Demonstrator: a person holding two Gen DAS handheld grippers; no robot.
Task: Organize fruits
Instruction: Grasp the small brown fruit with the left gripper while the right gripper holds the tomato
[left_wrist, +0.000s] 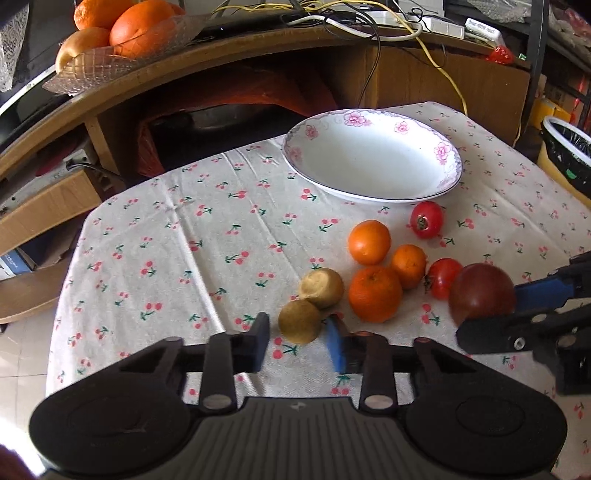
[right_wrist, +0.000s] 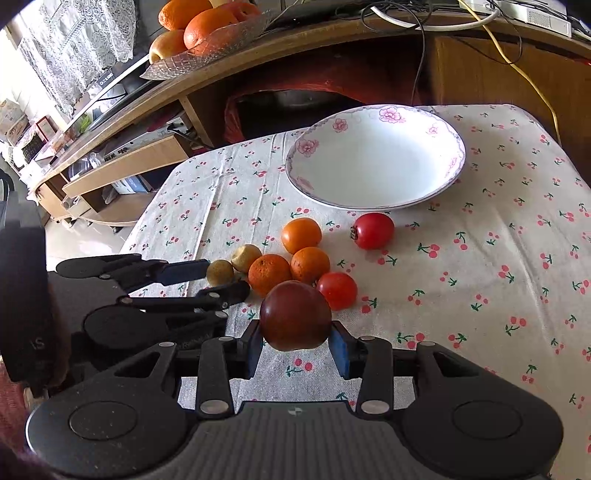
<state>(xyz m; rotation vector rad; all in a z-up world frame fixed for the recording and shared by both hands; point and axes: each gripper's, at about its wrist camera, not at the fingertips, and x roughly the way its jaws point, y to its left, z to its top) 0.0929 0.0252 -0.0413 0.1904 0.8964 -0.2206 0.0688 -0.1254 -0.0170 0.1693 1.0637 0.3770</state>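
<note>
A dark red apple is off the cloth, with my right gripper shut on it; the left wrist view shows the same apple at the right. My left gripper straddles a small tan fruit lying on the cloth, its pads close on both sides with a thin gap showing, so it stands open. A second tan fruit touches the first. Behind them lie three oranges and two red tomato-like fruits. A white flowered plate with nothing in it stands further back.
The cherry-print tablecloth drops off at the left and far edges. Behind it a wooden shelf carries a glass bowl of oranges and loose cables. A bin lined with a black bag stands at the right.
</note>
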